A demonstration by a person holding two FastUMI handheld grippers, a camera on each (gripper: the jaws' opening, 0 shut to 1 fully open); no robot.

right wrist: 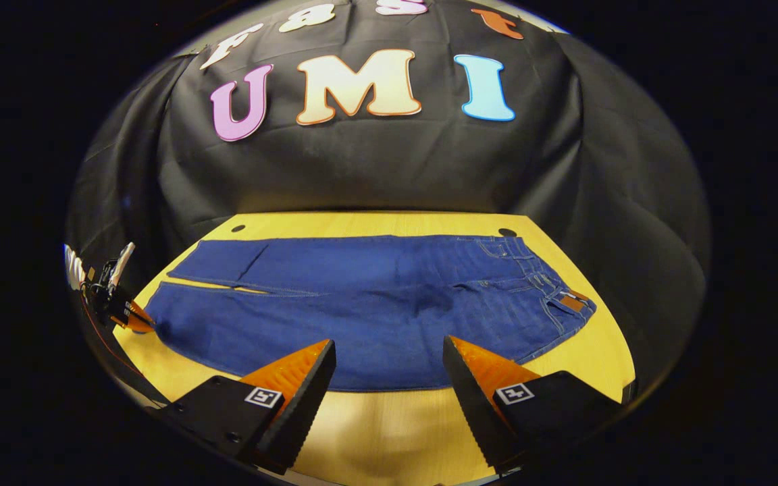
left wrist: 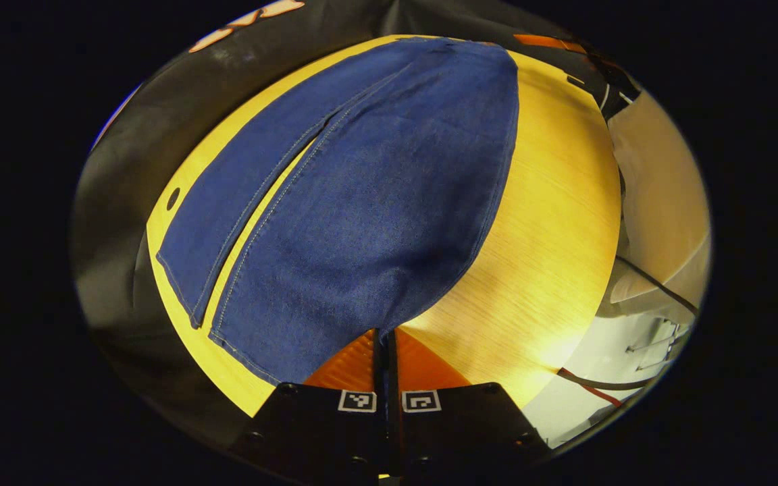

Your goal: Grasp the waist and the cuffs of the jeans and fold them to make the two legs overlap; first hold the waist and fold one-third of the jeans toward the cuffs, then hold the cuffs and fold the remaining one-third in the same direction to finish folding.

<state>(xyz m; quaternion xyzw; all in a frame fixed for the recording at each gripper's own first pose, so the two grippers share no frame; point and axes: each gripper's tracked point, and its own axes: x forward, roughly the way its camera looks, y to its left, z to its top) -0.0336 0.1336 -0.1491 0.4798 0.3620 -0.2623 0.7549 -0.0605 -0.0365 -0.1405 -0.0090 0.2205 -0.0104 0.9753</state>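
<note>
Blue jeans (right wrist: 375, 304) lie flat along the yellow wooden table (right wrist: 389, 432), waist with a brown patch (right wrist: 571, 302) at the right, cuffs at the left, and a narrow gap between the legs. In the left gripper view the jeans (left wrist: 375, 202) stretch away from my left gripper (left wrist: 383, 341), which is shut on the corner of the near leg's cuff, the cloth drawn up to its tips. The right gripper view shows that left gripper (right wrist: 134, 318) small at the table's left end. My right gripper (right wrist: 389, 358) stands open over the near edge of the jeans, holding nothing.
Two dark round holes (right wrist: 238, 228) (right wrist: 507, 232) sit in the table's far corners. Black cloth hangs close behind the far edge. In the left gripper view, cables (left wrist: 591, 386) and pale equipment (left wrist: 659, 202) lie beyond the table's right side (left wrist: 551, 236).
</note>
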